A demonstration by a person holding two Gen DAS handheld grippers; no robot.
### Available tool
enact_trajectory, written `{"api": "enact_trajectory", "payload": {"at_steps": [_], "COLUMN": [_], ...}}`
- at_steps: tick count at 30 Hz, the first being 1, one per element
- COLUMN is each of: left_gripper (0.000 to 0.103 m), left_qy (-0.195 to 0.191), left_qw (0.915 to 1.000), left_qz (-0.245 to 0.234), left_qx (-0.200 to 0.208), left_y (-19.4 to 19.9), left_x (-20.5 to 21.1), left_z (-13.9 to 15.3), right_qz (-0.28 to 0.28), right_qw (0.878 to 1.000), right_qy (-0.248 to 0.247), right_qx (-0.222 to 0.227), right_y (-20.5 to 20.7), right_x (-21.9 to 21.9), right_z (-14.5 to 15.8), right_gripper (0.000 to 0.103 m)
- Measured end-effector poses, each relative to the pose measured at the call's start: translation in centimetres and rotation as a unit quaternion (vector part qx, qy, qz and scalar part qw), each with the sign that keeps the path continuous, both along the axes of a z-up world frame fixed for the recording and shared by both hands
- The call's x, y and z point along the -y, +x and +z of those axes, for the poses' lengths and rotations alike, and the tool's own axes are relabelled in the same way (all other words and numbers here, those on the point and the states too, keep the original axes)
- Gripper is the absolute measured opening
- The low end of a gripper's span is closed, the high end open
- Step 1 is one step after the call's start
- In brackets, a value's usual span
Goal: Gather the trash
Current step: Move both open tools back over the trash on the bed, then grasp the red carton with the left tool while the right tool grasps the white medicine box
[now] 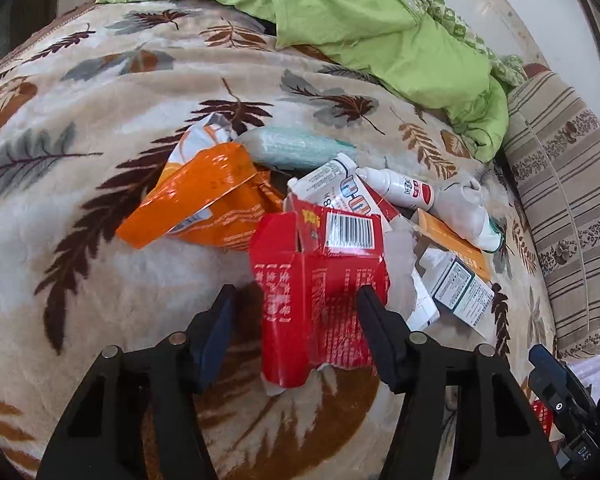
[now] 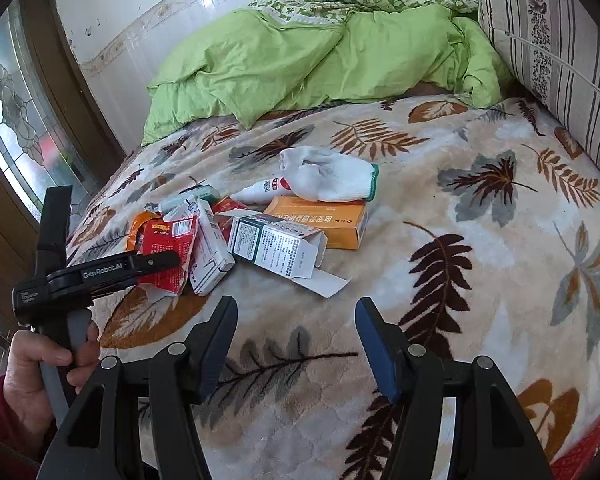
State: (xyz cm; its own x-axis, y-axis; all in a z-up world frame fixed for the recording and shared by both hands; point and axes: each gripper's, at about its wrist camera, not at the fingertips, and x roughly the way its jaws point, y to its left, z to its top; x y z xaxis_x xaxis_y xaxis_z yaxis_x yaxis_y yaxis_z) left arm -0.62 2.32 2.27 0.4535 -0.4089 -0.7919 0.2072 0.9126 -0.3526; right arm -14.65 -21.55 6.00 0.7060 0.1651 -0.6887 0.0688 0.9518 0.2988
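Note:
A pile of trash lies on the leaf-patterned blanket (image 1: 80, 184). My left gripper (image 1: 296, 300) is open, its jaws on either side of a torn red carton (image 1: 320, 280), which also shows in the right wrist view (image 2: 168, 248). Around it lie an orange foil bag (image 1: 204, 204), a white carton (image 1: 336, 184), a small white bottle (image 1: 400, 188), a white glove (image 1: 464, 204), an orange box (image 2: 324, 216) and a white-and-teal box (image 2: 276, 248). My right gripper (image 2: 296, 312) is open and empty, above bare blanket just short of the pile.
A crumpled green duvet (image 2: 300, 64) lies at the far side of the bed. A striped cushion (image 2: 552, 40) stands at the right. A stained-glass window (image 2: 16, 112) is on the left. A hand (image 2: 40, 364) holds the left gripper's handle.

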Motion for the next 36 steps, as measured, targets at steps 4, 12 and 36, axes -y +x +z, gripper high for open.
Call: {"api": "enact_trajectory", "payload": {"at_steps": [4, 12, 36], "left_gripper": [0.018, 0.017, 0.017], "left_qy": [-0.019, 0.0, -0.011], "left_qw": [0.9998, 0.9968, 0.9916], "left_qz": [-0.008, -0.029, -0.05], "left_qx": [0.003, 0.074, 0.119], "left_y": [-0.2, -1.8, -3.1], "left_x": [1.0, 0.4, 1.5], "left_z": [0.3, 3.2, 4.6], "right_qz": [0.02, 0.115, 0.072], "right_qw": [1.0, 0.987, 0.992], "right_qy": [-0.015, -0.109, -0.101], "right_qx": [0.001, -0.004, 0.025], "right_y": [1.4, 6.8, 6.0], "right_x": [0.2, -3.1, -3.4], "right_z": [0.4, -0.4, 0.4], "right_gripper": [0.065, 0.075, 0.038]}}
